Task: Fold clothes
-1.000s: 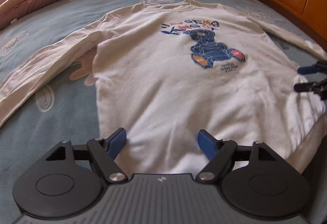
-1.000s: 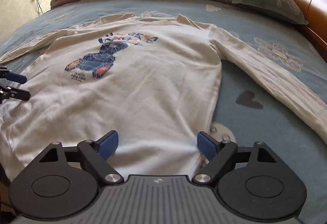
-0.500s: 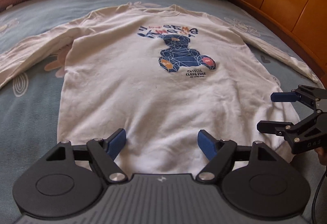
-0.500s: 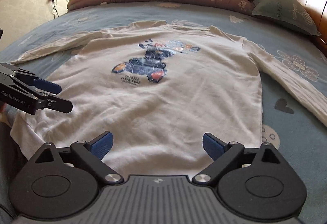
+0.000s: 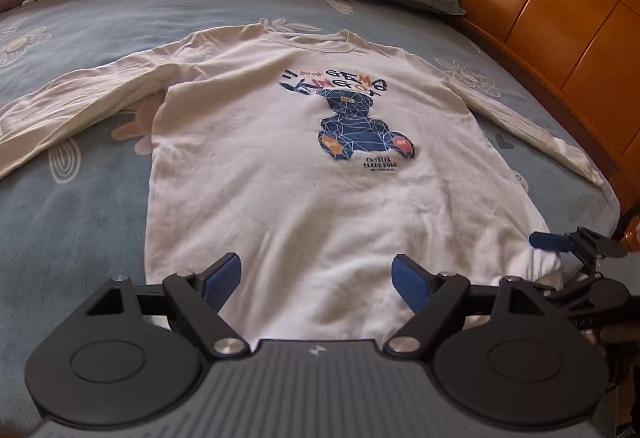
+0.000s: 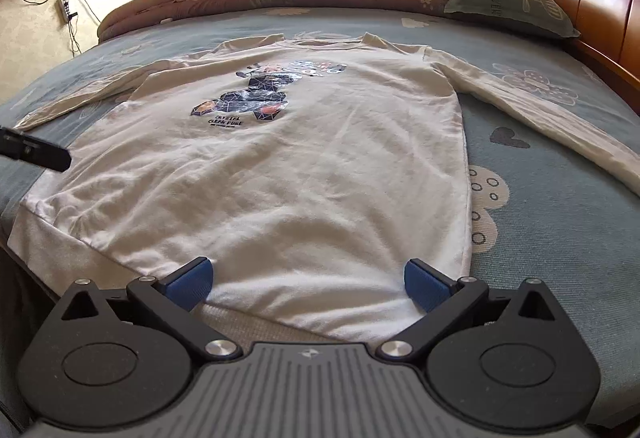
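1. Your white long-sleeved cotton sweatshirt with a blue bear print (image 5: 304, 174) lies flat and face up across the blue flower-patterned bedsheet (image 5: 72, 222). In the left wrist view its body fills the centre of the frame, the collar toward the top and the ribbed hem at the bottom edge.
2. Both sleeves are spread out: in the right wrist view one runs to the right edge of the frame, the other trails off to the left.
3. Your left claw (image 5: 318, 282) is spread wide over the hem with nothing between its blue pads; its jaws have just opened a little further.
4. Your right claw (image 6: 306, 280) is also spread, and its jaws have just been opening to full width. White cloth shows between the pads, but they do not press on it.
5. Expect the sweatshirt to be light, soft and limp. It will sag and drape wherever you lift it, and a single layer may slide over the sheet rather than hold its shape.
6. Nothing here looks fragile or slippery, though the knit probably bunches easily if you drag it.
7. Take hold on the ribbed hem (image 6: 52, 238) near its corners, or on a cuff or shoulder seam: the doubled fabric there likely gives the pads more to bite.
8. Pinch the full thickness so front and back travel together.
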A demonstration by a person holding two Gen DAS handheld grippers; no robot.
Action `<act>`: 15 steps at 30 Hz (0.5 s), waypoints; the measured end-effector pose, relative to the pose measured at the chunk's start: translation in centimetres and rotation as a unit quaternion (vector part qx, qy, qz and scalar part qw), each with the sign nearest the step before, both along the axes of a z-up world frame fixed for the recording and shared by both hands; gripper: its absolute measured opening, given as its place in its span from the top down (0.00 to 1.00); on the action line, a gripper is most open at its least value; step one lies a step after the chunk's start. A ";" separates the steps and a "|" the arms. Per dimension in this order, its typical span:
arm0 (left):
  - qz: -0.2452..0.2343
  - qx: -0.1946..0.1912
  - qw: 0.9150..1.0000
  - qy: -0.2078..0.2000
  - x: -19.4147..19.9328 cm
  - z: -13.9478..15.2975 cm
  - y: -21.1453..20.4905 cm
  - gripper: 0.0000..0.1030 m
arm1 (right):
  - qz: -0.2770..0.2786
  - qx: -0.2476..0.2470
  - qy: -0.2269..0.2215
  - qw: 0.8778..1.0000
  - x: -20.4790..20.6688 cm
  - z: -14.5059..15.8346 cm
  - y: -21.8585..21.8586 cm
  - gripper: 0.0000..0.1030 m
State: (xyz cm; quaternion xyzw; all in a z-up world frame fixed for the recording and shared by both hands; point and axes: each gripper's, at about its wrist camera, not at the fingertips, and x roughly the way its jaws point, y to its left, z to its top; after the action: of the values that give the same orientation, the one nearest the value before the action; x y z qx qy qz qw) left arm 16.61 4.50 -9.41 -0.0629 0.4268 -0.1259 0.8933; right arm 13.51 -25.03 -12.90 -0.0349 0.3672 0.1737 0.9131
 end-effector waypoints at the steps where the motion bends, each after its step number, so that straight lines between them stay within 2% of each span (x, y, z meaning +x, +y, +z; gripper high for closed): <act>1: 0.002 0.003 1.000 0.003 0.8 -0.5 -0.2 0.20 | 0.000 -0.001 0.001 1.000 0.0 0.0 0.0 0.00; 3: 0.017 0.024 0.999 0.023 1.8 -2.0 -0.3 0.21 | 0.002 -0.003 0.005 1.000 0.0 0.1 0.0 0.00; 4: 0.015 0.025 1.000 0.006 1.4 -2.2 -0.2 0.19 | 0.004 -0.004 0.007 1.000 0.0 0.1 -0.1 0.00; 6: 0.011 0.036 0.999 0.010 0.8 -2.0 0.1 0.19 | 0.007 -0.006 0.011 1.000 -0.2 0.3 -0.2 0.00; 9: 0.030 0.055 0.997 0.039 0.5 -1.2 1.2 0.20 | 0.013 -0.004 0.018 1.000 -0.4 1.0 -0.6 0.00; 12: 0.018 0.016 1.000 0.020 1.3 0.7 1.8 0.20 | 0.056 -0.002 -0.015 0.998 -0.2 2.7 0.3 0.00; 15: -0.009 -0.024 1.000 0.006 3.7 2.2 0.6 0.19 | 0.132 0.009 -0.033 0.991 1.5 4.0 2.9 0.00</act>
State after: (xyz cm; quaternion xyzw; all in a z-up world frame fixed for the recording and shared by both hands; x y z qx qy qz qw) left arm 20.29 5.11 -7.23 -0.0815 0.4292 -0.1435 0.8880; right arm 15.01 -22.14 -8.89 -0.0802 0.3276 0.2944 0.8942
